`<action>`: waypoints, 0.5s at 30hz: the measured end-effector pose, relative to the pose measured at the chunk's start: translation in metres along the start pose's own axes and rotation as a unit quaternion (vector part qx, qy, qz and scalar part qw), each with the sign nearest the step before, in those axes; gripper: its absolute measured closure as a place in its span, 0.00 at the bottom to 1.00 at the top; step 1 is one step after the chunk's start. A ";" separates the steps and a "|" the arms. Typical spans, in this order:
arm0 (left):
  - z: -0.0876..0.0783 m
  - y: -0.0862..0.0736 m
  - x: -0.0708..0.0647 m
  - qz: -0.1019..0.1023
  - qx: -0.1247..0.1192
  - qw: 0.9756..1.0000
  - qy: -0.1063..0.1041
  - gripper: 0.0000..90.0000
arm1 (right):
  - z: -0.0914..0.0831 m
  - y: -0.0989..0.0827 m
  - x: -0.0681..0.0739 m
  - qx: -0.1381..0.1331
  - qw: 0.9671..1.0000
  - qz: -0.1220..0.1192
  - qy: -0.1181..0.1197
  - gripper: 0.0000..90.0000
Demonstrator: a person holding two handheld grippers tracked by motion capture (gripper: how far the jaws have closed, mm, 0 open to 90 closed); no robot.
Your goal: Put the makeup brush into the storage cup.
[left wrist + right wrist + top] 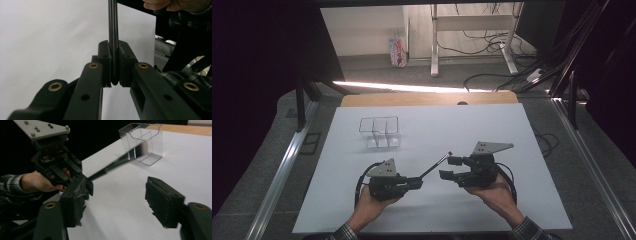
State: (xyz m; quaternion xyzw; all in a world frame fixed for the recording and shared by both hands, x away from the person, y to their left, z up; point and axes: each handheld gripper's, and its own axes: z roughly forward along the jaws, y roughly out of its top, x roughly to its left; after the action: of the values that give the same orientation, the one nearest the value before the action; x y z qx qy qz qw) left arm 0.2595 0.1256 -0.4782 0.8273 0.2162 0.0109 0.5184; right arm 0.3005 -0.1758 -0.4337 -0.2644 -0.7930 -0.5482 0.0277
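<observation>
White sheeting covers the table [432,210], with bare room along its near edge at 6 o'clock and wide margins at 9 and 3 o'clock. Nearest the person, the left gripper [418,182] sits at about 7 o'clock, jaws clamped tight on a thin dark rod [436,166] that slants up toward 1 o'clock, its tip clear of the sheet's middle. Just beside that tip, the right gripper [451,167] is held at about 5 o'clock, its jaws standing apart with nothing between them and no pad touching the rod. Farther off, at 11 o'clock, a clear plastic divided box [381,132] stands upright, well apart from both tools, open sheet on every side. Beyond it the wooden table edge [427,98] marks 12 o'clock.

The left gripper view gives the rod [113,37] pinched between the pads. The right gripper view catches the rod [117,163] blurred, pointing toward the box [142,142].
</observation>
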 end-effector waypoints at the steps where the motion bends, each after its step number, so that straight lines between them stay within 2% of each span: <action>1: 0.000 0.000 0.000 0.003 0.002 1.000 -0.001 0.92 | 0.001 0.000 0.000 0.000 1.000 0.005 0.006 0.43; 7: 0.003 0.000 -0.003 0.018 0.012 1.000 -0.005 0.92 | 0.002 0.001 -0.002 -0.007 0.999 0.022 0.031 0.58; 15: 0.007 0.000 -0.005 0.037 0.030 0.999 -0.005 0.92 | 0.002 0.000 -0.004 -0.008 0.998 0.031 0.048 0.70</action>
State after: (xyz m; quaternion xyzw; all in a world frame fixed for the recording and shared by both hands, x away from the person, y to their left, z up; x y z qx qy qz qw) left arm 0.2565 0.1180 -0.4806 0.8502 0.1829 0.0189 0.4934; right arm 0.3044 -0.1761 -0.4360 -0.2623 -0.7777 -0.5655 0.0807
